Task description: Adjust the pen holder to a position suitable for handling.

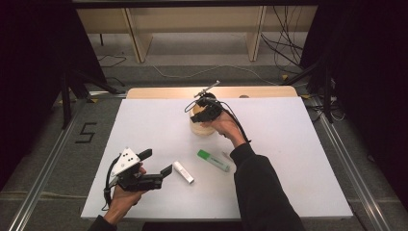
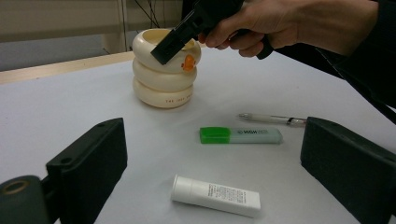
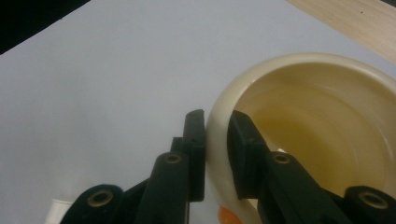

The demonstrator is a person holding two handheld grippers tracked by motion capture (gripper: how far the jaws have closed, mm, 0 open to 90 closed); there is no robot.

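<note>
A cream ringed pot (image 1: 201, 126) with an orange mark stands at the table's far middle. My right gripper (image 1: 207, 109) is shut on its rim. In the right gripper view one jaw is outside and one inside the pot (image 3: 322, 116), with the right gripper (image 3: 216, 135) pinching the wall. The left gripper view shows that pot (image 2: 161, 79) with the right gripper (image 2: 180, 37) on it. My left gripper (image 1: 156, 162) is open near the front left, holding nothing. Its jaws (image 2: 215, 140) stand wide apart, facing a white tube (image 2: 215, 196).
On the white table (image 1: 288, 144) lie a white tube (image 1: 183, 172), a green highlighter (image 1: 213, 160) and a clear pen (image 1: 226, 156), all near the front middle. The highlighter (image 2: 240, 135) and pen (image 2: 273, 119) lie beyond the tube. A wooden strip (image 1: 159, 92) borders the far edge.
</note>
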